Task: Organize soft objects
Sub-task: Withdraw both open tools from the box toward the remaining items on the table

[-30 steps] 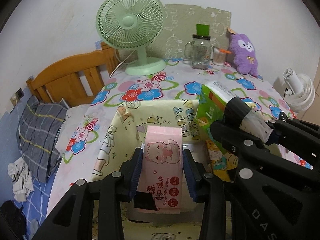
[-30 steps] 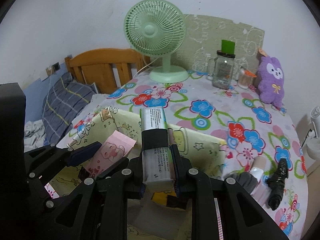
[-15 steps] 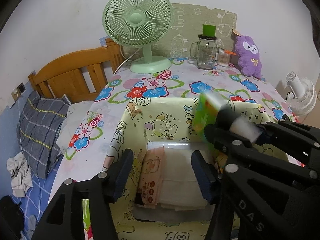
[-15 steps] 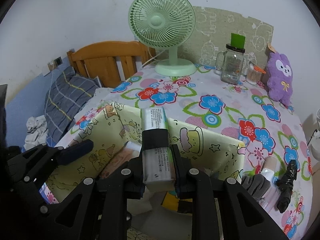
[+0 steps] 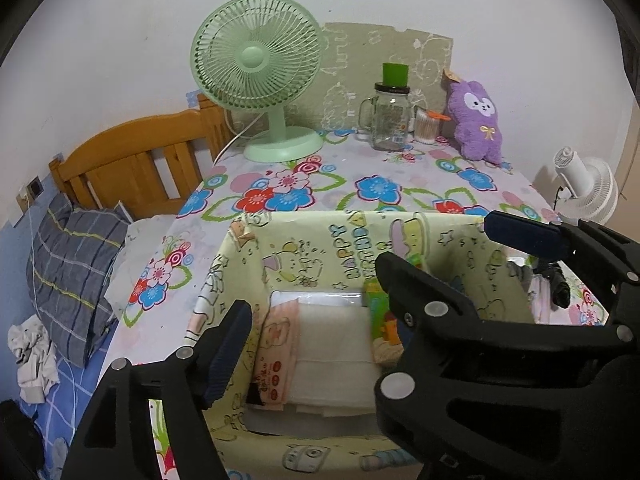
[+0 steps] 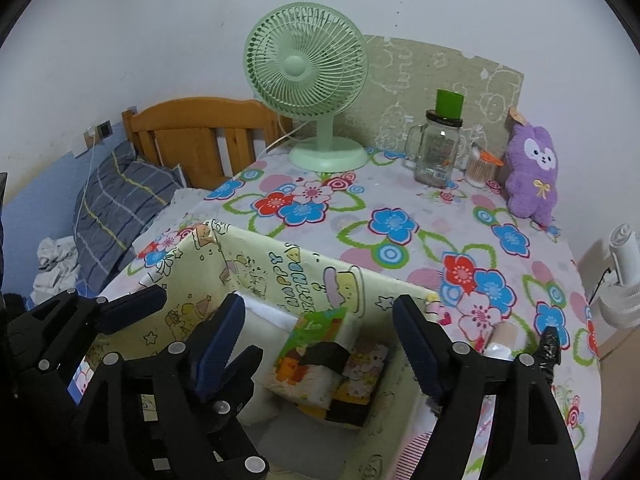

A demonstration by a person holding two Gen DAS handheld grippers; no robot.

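A yellow cartoon-print box (image 5: 352, 236) (image 6: 280, 264) stands on the flowered table. Inside it lie a pink tissue pack (image 5: 278, 356) at the left, a white pack (image 5: 332, 344) in the middle and a green tissue pack (image 6: 316, 356) (image 5: 378, 308) at the right. My left gripper (image 5: 304, 344) is open and empty above the box's near side. My right gripper (image 6: 320, 340) is open and empty above the green pack. In the left wrist view the right gripper's fingers (image 5: 524, 236) cross the right side.
A green desk fan (image 5: 260, 76) (image 6: 308, 92), a glass jar (image 6: 438, 152) and a purple plush (image 6: 534, 172) stand at the table's back. A black item (image 6: 546, 348) lies right of the box. A wooden bed with a plaid pillow (image 5: 68, 264) is at left.
My left gripper opened and dropped the pink pack into the box. My right gripper opened and let the green pack fall into the box. Both grippers drew back a little.
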